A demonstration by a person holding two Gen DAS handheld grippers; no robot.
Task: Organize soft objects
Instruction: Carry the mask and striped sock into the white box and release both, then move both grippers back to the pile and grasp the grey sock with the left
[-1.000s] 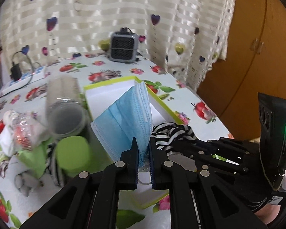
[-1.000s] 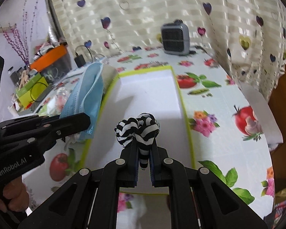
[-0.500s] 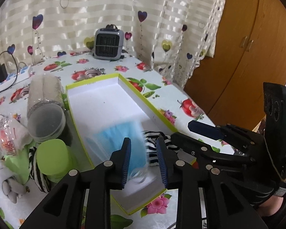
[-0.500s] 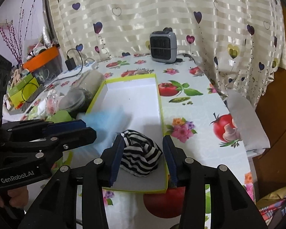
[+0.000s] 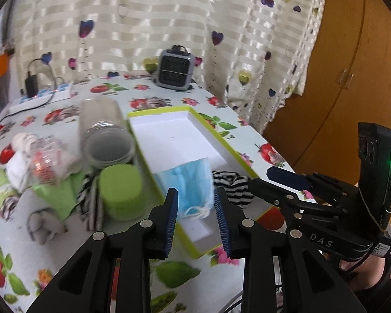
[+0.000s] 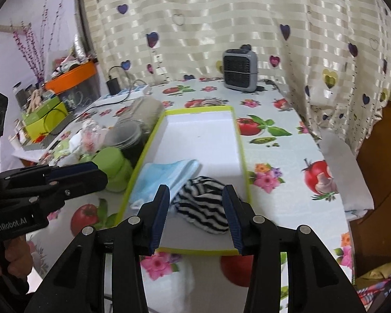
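Left wrist view: my left gripper (image 5: 196, 217) now has its fingers spread and empty. A second ago they pinched the blue face mask (image 5: 186, 182); it now lies in the near end of the green-rimmed box (image 5: 223, 143), just beyond the fingertips. Other soft items (image 5: 39, 182) wait on the table (image 5: 13, 247) to the left.

Right wrist view: my right gripper (image 6: 196, 215) has likewise let go, fingers parted, with the striped cloth (image 6: 204, 212) resting in the box beside the mask, touching it.

Both drops look complete; I judge the left-hand pile comes next.
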